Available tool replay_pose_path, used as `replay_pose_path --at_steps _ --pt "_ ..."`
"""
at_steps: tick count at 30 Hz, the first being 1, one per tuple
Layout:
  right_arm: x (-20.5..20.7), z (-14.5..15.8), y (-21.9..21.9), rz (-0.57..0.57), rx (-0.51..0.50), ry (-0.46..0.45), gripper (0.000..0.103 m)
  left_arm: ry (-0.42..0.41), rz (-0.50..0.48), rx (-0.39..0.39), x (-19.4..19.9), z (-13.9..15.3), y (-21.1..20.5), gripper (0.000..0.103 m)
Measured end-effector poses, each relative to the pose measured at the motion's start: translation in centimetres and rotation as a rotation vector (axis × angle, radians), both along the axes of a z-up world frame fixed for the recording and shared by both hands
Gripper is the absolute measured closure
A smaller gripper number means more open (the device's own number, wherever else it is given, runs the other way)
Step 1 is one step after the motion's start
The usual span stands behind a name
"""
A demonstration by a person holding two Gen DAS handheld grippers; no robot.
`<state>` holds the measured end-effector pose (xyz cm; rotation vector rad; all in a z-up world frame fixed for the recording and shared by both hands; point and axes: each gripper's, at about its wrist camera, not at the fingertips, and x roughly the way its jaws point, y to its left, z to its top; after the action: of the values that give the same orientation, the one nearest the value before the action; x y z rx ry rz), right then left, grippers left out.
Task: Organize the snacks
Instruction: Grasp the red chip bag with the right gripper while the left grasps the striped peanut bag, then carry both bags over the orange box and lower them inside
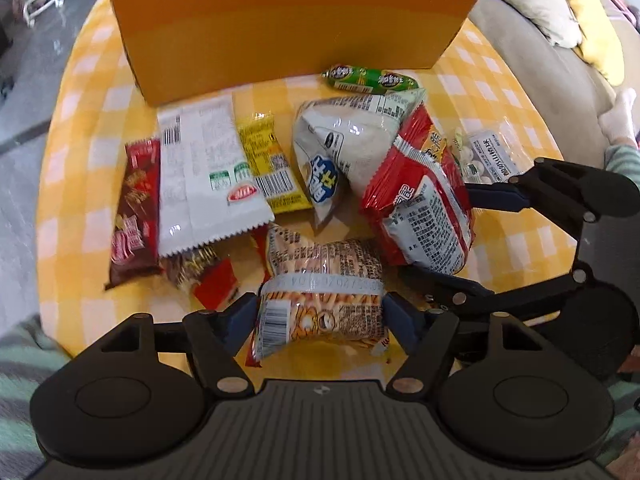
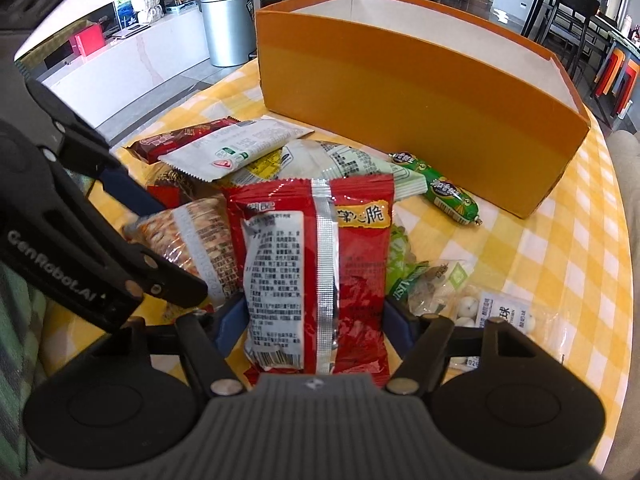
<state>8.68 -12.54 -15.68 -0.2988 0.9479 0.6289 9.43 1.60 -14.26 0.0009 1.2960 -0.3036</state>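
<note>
Straddling the crinkly orange-printed film snack packet (image 1: 320,312), the left gripper (image 1: 320,316) has its blue pads touching both sides; the right gripper (image 2: 314,320) likewise pinches the glossy red foil pouch (image 2: 316,272). Both lie near, in a loose pile on the yellow checked cloth (image 1: 500,80), with the stiff orange cardboard box (image 2: 420,120) beyond. Likely light, puffy, slippery, crushable: grip mid-body, gently.

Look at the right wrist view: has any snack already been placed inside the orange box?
No: the orange box shows only bare white inner walls, and the snacks lie on the checked tablecloth before it.
</note>
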Motion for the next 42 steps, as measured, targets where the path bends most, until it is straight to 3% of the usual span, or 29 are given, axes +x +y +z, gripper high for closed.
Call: replay_pose_path --at_steps 6,13,26,33,42 --pt "-0.7 0.7 -0.1 -0.012 -0.006 -0.018 0.036 -0.043 0.012 0.028 -0.8 0.4 -0.4 0.038" --pt "-1.7 2.4 -0.7 -0.045 0.007 -0.056 0.037 -0.092 0.057 0.01 -2.4 2.4 -0.2 0.042" --pt "-2.5 8.4 -3.2 -0.19 0.123 -0.139 0.037 -0.348 0.148 0.004 -3.7 10.4 0.8 0.044" --pt "0.2 12.8 -3.9 -0.263 0.199 -0.201 0.037 -0.475 0.149 0.03 -0.9 14.3 0.7 0.044" --pt "6.8 15.8 -2.6 -0.31 0.253 -0.249 0.037 -0.537 0.166 0.083 4.0 15.8 1.3 0.044"
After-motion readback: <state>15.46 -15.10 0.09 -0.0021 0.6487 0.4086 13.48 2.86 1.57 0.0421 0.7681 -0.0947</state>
